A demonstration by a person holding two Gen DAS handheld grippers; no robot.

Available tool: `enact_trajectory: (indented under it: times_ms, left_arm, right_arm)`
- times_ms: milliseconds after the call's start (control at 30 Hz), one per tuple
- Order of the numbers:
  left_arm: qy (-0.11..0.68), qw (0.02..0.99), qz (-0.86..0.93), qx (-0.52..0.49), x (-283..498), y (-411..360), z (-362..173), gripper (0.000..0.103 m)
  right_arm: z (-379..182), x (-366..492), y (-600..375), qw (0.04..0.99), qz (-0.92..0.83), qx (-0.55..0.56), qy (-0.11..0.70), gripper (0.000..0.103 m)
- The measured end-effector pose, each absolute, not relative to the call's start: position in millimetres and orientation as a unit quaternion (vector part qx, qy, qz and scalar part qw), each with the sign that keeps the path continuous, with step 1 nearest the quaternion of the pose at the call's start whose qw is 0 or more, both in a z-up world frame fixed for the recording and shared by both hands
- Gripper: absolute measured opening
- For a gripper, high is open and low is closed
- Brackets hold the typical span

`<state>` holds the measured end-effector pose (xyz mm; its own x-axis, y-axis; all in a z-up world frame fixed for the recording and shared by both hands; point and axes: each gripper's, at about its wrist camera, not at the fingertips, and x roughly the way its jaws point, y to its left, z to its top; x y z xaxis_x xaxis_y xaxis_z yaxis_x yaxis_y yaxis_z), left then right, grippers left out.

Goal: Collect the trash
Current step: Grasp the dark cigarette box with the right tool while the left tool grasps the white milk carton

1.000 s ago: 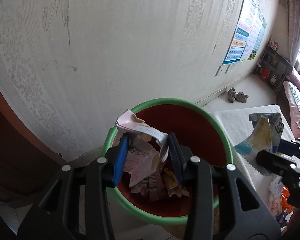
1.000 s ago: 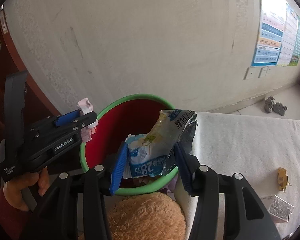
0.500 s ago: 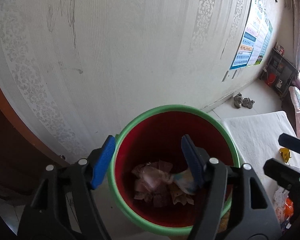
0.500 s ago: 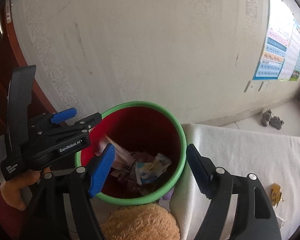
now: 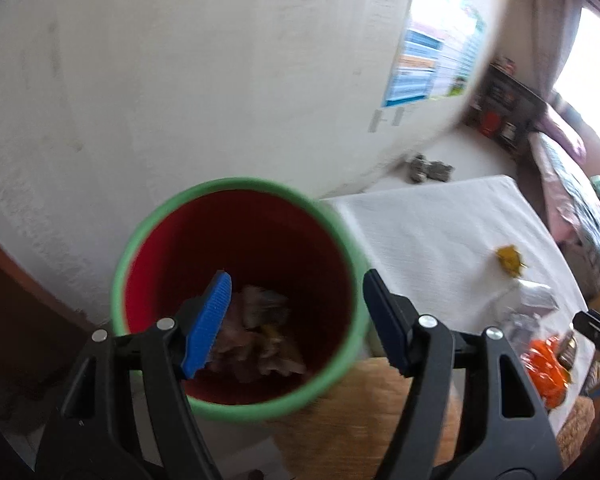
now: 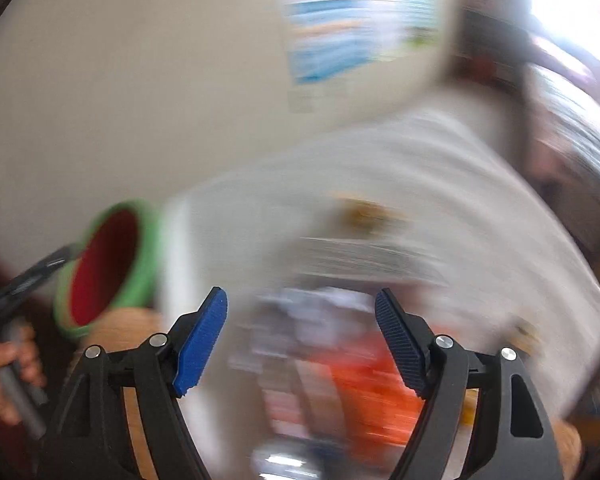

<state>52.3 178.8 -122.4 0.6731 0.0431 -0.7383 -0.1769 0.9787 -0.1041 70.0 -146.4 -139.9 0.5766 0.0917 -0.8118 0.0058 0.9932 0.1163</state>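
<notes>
Above the bin, the left gripper point(image 5: 296, 320) stands with its jaws spread and nothing between them; a second ago they pinched a pink-and-white scrap of paper, which has since dropped among the rest. The right gripper point(image 6: 300, 344) is also empty, its jaws opening further at this moment; a second ago it pinched a blue-and-white snack wrapper over the bin, and it has since swung away to face the white-covered table point(image 6: 440, 184), where everything is smeared by motion blur. The bin point(image 5: 152, 232) is red inside with a green rim, standing against the pale wall just beside the table's edge; in the right wrist view it now sits far to the left point(image 6: 136, 248), near the person's hand point(image 6: 8, 380) that grips the left tool's handle. At the bin's bottom lies a heap of crumpled trash point(image 5: 260, 340), pinkish and tan papers, too blurred to tell apart. On the table point(image 5: 440, 232) a small yellow scrap point(image 5: 510, 258) lies alone, and nearer the right edge a silvery wrapper point(image 5: 534, 298) and an orange packet point(image 5: 546, 368) lie close together.
</notes>
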Motion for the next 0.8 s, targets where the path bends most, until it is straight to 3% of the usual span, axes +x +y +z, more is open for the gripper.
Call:
enact_trajectory:
  times_ms: [200,267,467,500,533,567,800]
  left_arm:
    - [0.395,0.918,-0.034,-0.028,60.1,102.8,-115.1,0.066]
    - [0.394,0.916,-0.075,-0.001,64.3,72.9,-114.0,0.073]
    - [0.405,0.888,-0.188,0.108,87.2,-21.4,-122.5,0.073]
    - [0.41,0.881,-0.204,0.116,91.4,-32.5,-125.1,0.073]
    - [0.416,0.875,-0.217,0.121,96.5,-41.5,-127.8,0.073]
    - [0.426,0.866,-0.231,0.123,103.4,-52.1,-132.8,0.073]
    - [0.46,0.823,-0.261,0.205,132.3,-113.5,-166.7,0.073]
  right_arm:
    - [-186.1,60.4,-263.3,0.835,-0.129,0.174,0.507,0.078]
    - [-200.2,64.2,-275.7,0.822,-0.137,0.189,0.52,0.078]
    - [-230.0,77.3,-291.7,0.81,-0.128,0.211,0.532,0.084]
    - [-228.4,74.8,-294.4,0.815,-0.125,0.217,0.523,0.081]
    - [-226.0,70.4,-291.7,0.82,-0.118,0.224,0.514,0.065]
    - [-222.8,67.4,-294.6,0.823,-0.105,0.237,0.506,0.058]
    - [-205.5,31.0,-301.5,0.853,-0.066,0.233,0.463,0.051]
